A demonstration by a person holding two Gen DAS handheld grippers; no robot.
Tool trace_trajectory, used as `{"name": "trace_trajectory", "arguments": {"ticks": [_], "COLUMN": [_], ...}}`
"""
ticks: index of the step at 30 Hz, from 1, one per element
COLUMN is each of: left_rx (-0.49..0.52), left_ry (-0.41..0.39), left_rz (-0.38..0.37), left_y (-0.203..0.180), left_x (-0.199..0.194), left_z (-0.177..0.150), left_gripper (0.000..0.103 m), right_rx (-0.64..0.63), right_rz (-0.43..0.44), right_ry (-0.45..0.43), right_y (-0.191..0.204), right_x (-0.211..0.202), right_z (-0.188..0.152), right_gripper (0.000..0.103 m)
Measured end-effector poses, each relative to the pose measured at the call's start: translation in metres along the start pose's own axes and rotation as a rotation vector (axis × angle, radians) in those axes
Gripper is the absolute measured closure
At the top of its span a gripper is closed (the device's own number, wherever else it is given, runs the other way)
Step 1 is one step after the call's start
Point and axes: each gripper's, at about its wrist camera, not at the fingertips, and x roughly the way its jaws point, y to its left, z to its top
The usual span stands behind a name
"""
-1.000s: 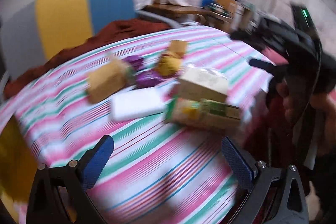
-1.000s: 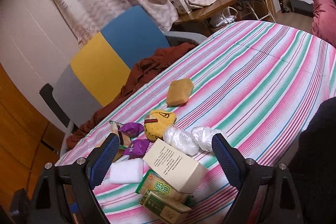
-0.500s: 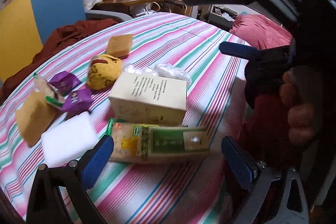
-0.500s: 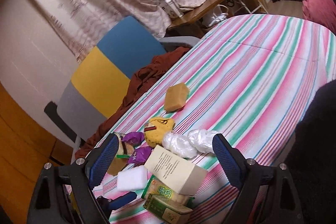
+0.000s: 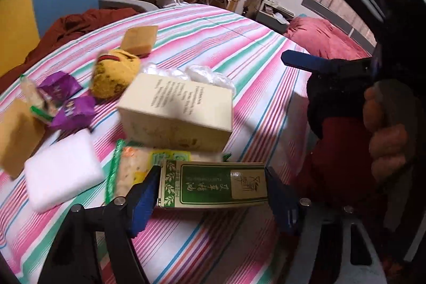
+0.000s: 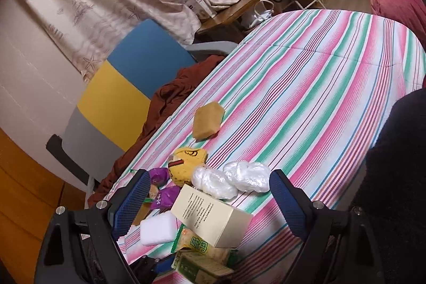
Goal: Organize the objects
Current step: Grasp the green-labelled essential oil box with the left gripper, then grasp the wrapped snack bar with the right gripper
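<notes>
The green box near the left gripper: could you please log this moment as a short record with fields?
surface: striped tablecloth
left gripper: open, fingers either side of the green box; contact not clear
right gripper: open, holding nothing, above the pile
green box: lying flat at the near table edge, on the snack packet
cream carton: just behind the green box
white sponge: left of the snack packet
yellow plush: behind the carton
</notes>
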Motion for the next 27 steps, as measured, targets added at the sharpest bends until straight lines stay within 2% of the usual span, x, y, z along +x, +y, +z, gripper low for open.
{"name": "trace_trajectory", "arguments": {"ticks": [4,8,13,15,18,19,24,27], "left_rx": [-0.075,-0.139,-0.164,-0.181,-0.209,-0.207,-0.185,-0.179], "left_ry": [-0.030,-0.070,-0.086,-0.085,-0.084,-0.084,-0.084,-0.089], "left_rz": [0.014,0.109,0.249,0.300,0.309,0.314,0.338,0.347], "left_y": [0.011,0.019,0.021,0.024,0.033,0.034,0.034,0.034], "left_x": [-0.018,-0.046,-0.068,-0.072,-0.074,-0.073,-0.068,-0.065], "left_z": [-0.020,-0.054,-0.097,-0.112,-0.122,-0.122,-0.120,-0.121], "left_gripper": [0.028,0.028,0.028,0.028,0.029,0.029,0.029,0.029], "right_rx": [-0.034,-0.113,-0.310,-0.375,-0.482,-0.513,-0.651,-0.695], "right_rz": [0.005,-0.004,0.000,0.033,0.119,0.122,-0.057,-0.176], "right_ry": [0.057,0.144,0.241,0.267,0.352,0.383,0.549,0.597], "right_y": [0.006,0.021,0.056,0.067,0.085,0.089,0.101,0.096], "right_x": [0.009,0.023,0.033,0.033,0.038,0.040,0.079,0.103], "right_z": [-0.002,-0.007,-0.027,-0.037,-0.055,-0.061,-0.091,-0.100], "right_gripper": [0.010,0.010,0.013,0.014,0.015,0.015,0.018,0.019]}}
